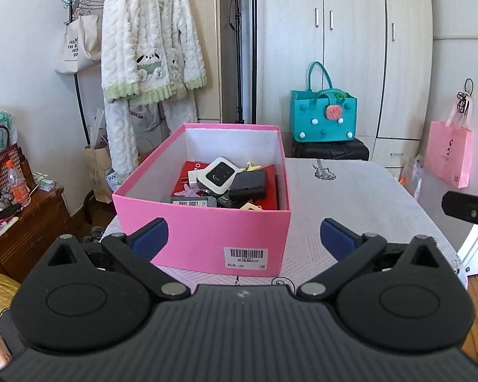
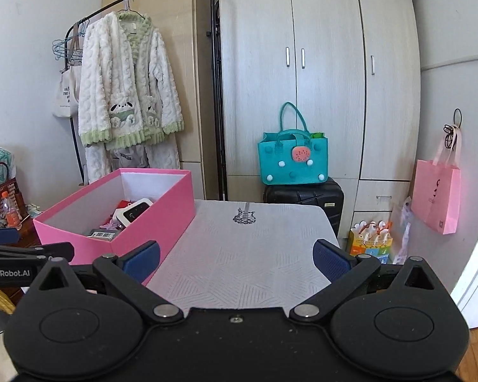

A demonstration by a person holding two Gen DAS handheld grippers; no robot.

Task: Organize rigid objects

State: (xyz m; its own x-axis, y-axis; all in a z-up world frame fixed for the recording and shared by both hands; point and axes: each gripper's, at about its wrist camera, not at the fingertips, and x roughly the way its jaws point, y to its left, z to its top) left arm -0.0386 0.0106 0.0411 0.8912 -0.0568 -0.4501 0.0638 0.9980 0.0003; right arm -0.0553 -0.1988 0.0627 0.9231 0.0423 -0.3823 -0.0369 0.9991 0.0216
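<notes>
Both tools released: left tool (image 1: 243, 238) faces the filled pink box (image 1: 204, 229); right tool (image 2: 235, 259) over bare surface (image 2: 255, 248). Judged: withdraw without nudging the box.

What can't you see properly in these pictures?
- Left wrist view: what lies at the bottom of the pink box, hidden by its front wall and the things piled on top.
- Right wrist view: most of the box's contents, hidden by its near wall.
- Both views: the barcode label, too small to read.
</notes>
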